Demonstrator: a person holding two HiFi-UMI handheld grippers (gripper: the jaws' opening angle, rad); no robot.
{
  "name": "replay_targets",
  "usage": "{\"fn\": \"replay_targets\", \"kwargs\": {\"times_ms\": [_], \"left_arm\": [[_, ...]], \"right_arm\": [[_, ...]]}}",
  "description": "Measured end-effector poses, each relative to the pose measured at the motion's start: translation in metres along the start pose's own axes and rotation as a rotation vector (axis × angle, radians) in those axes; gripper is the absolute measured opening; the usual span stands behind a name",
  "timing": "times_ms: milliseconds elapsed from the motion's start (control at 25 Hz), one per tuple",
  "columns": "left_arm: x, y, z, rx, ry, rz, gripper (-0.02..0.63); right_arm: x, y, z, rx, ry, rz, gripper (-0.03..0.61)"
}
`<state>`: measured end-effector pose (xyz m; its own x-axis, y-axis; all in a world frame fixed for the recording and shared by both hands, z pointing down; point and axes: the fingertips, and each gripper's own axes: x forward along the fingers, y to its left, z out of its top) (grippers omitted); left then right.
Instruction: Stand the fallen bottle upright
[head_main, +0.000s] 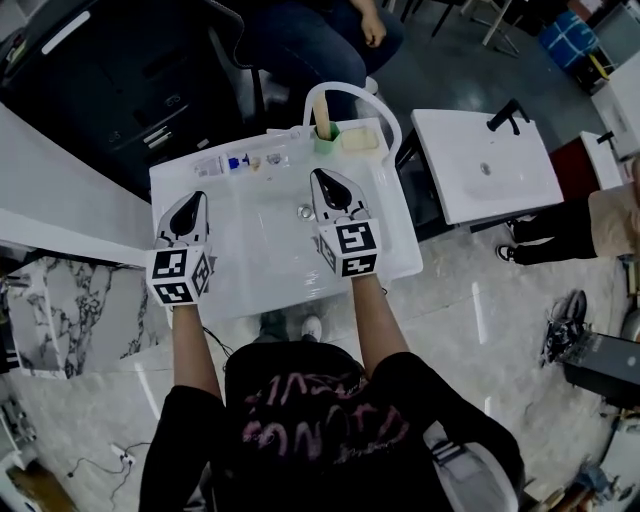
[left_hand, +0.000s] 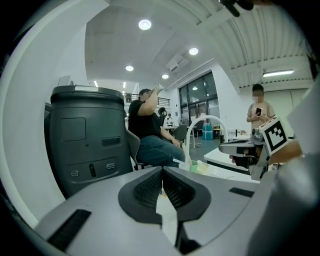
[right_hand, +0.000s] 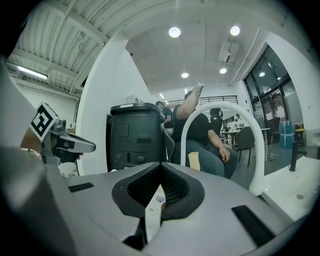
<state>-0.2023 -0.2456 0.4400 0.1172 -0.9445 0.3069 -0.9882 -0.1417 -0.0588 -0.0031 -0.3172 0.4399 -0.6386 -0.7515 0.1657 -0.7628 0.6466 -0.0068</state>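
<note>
The bottle (head_main: 232, 162) is lying on its side along the far edge of the white surface (head_main: 392, 250). The left gripper (head_main: 196, 200) and right gripper (head_main: 320, 178) are hovering apart over the open middle, jaws together and empty.

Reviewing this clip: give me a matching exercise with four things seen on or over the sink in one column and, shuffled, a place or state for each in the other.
Things:
1. bottle
2. green cup
3. drain
4. left gripper

Places or states:
A. set in the bottom of the sink
B. lying on its side on the back rim
C. jaws shut, nothing held
D. standing upright beside the faucet

Pairs: 1-B, 2-D, 3-A, 4-C
</note>
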Motion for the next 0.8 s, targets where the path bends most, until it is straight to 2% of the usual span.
{"fn": "replay_targets", "kwargs": {"times_ms": [200, 360, 560, 600, 680, 800], "left_arm": [[0.029, 0.009, -0.011, 0.022, 0.042, -0.045, 0.018], [0.056, 0.013, -0.019, 0.098, 0.103, -0.091, 0.018], [0.087, 0.009, -0.035, 0.196, 0.197, -0.194, 0.020], [0.094, 0.008, -0.038, 0.214, 0.216, -0.211, 0.035], [0.108, 0.008, -0.045, 0.255, 0.259, -0.245, 0.112], [0.128, 0.008, -0.062, 0.353, 0.343, -0.306, 0.145]], "right_arm": [[0.020, -0.002, -0.010, 0.001, 0.027, -0.014, 0.013], [0.034, -0.007, -0.019, 0.005, 0.049, -0.017, 0.014], [0.048, -0.008, -0.035, 0.008, 0.089, -0.019, 0.014], [0.051, -0.010, -0.038, 0.011, 0.095, -0.023, 0.014], [0.056, -0.015, -0.043, 0.031, 0.099, -0.031, 0.014], [0.062, -0.020, -0.054, 0.048, 0.119, -0.041, 0.014]]}}
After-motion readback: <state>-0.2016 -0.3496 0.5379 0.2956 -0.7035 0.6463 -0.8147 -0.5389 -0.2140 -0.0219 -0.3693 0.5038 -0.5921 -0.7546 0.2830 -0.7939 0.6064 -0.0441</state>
